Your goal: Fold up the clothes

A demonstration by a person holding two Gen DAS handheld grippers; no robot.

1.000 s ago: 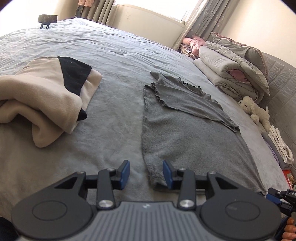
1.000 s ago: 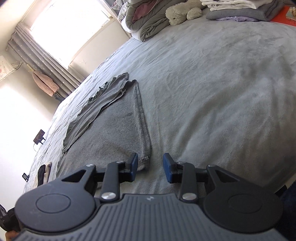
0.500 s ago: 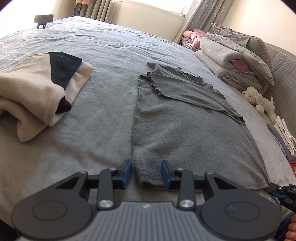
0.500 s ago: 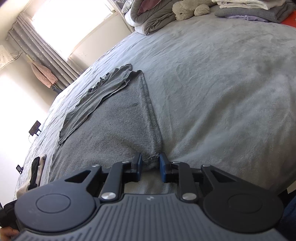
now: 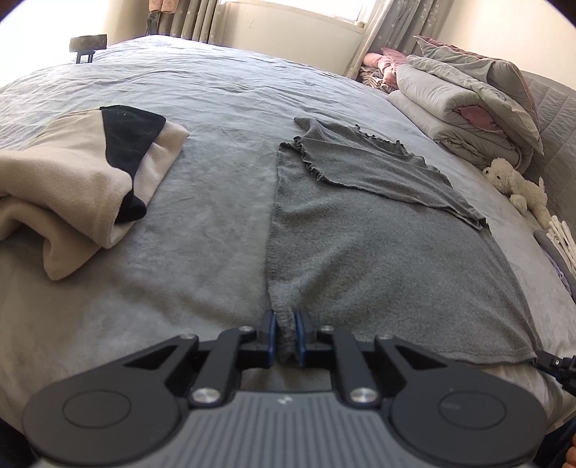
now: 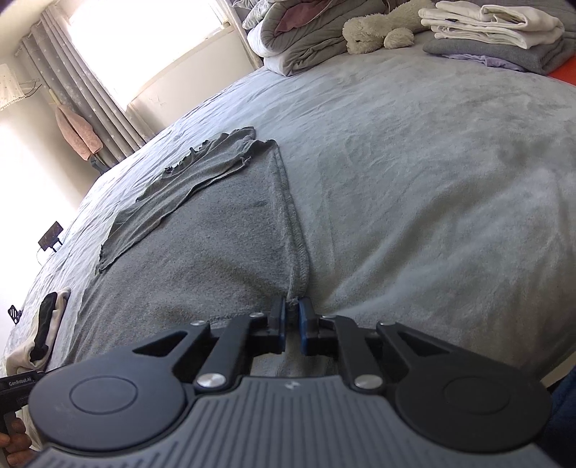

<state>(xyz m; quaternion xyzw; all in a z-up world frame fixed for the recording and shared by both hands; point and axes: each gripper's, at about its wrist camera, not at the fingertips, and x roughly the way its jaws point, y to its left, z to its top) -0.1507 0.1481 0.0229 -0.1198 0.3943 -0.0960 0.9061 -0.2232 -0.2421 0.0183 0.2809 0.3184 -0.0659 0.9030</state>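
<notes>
A grey top [image 5: 378,244] lies flat on the bed [image 5: 216,223], its hem at the near edge and its neck end pointing toward the window [image 6: 144,46]. One frilled sleeve [image 5: 381,169] is folded across the upper part of the body.

The left tongs [image 5: 287,334] are closing on the near left corner of the hem. A bunched ridge of grey knit stands between the blue pads [image 5: 270,334], which press on it from both sides, so the gap is narrow and filled with cloth.

The right tongs [image 6: 291,329] are closing on the near right corner, where the side seam [image 6: 293,223] runs down to the hem. A small tuft of fabric sits between the pad tips and they pinch it; the gap is narrow here too. In the left view the tip of the right tongs shows at the far right corner of the hem.

To the left of the top, well apart from it, lies a folded cream garment [image 5: 68,194] with a black panel. At the head of the bed are rolled quilts [image 5: 464,108], a plush dog [image 5: 518,183] just beside them, and a stack of folded laundry [image 6: 500,32] near the dog. A phone stand [image 5: 88,45] sits at the far left corner of the bed. Curtains [image 6: 79,97] hang beside the window.
</notes>
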